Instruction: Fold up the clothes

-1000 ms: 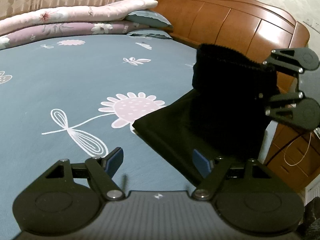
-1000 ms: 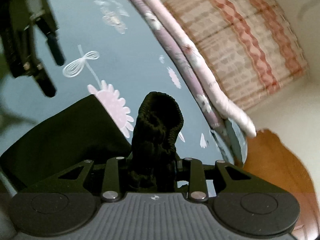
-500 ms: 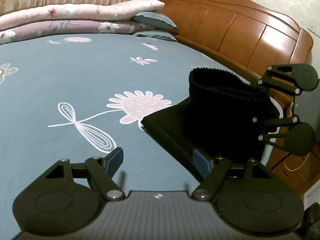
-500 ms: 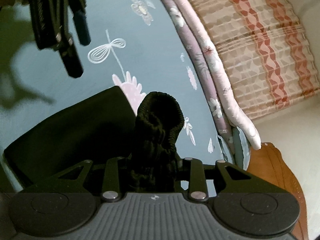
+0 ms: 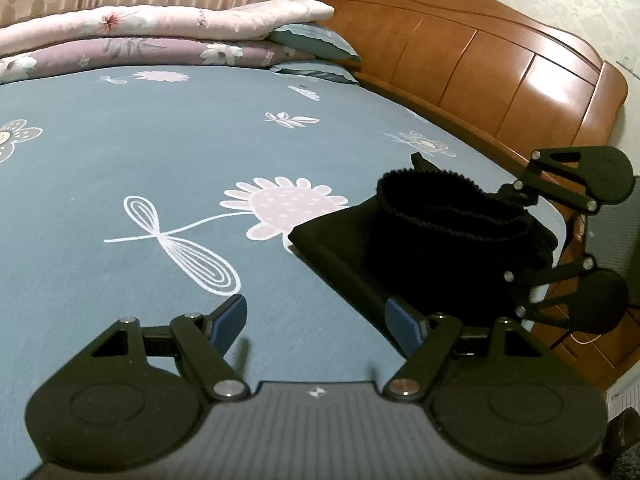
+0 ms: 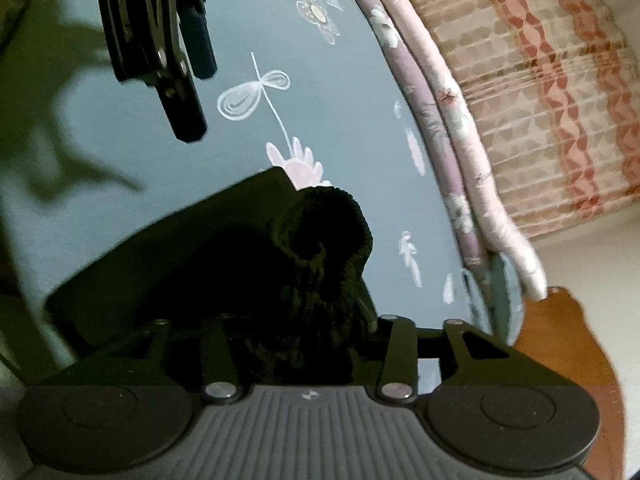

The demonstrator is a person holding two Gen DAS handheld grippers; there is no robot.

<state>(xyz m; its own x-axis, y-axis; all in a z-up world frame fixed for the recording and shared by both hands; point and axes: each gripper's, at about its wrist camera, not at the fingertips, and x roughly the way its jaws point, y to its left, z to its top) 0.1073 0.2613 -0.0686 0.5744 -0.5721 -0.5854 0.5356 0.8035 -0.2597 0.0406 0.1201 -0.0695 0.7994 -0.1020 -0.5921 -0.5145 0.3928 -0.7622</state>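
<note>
A black garment (image 5: 340, 248) lies folded on the blue flowered bedsheet (image 5: 160, 160), near its right edge. Its ribbed knit end (image 5: 440, 208) slumps in a heap on top of the folded part. My right gripper (image 6: 304, 320) has the ribbed knit end (image 6: 320, 240) between its jaws; they are opening, and a gap shows beside the right finger. The same right gripper (image 5: 516, 232) appears at the right of the left wrist view. My left gripper (image 5: 316, 316) hovers open over bare sheet, its right finger by the garment's near edge. The left gripper (image 6: 198, 100) holds nothing.
Rolled pink and purple quilts (image 5: 160, 36) and pillows (image 5: 316, 40) line the far side of the bed. A wooden headboard (image 5: 480, 76) runs along the right. A curtain (image 6: 540, 100) hangs behind the quilts. The bed edge drops off just right of the garment.
The right gripper has come down with the ribbed end, which now sags onto the folded garment, and its jaws have spread wider. The left gripper has stayed open and nearly still.
</note>
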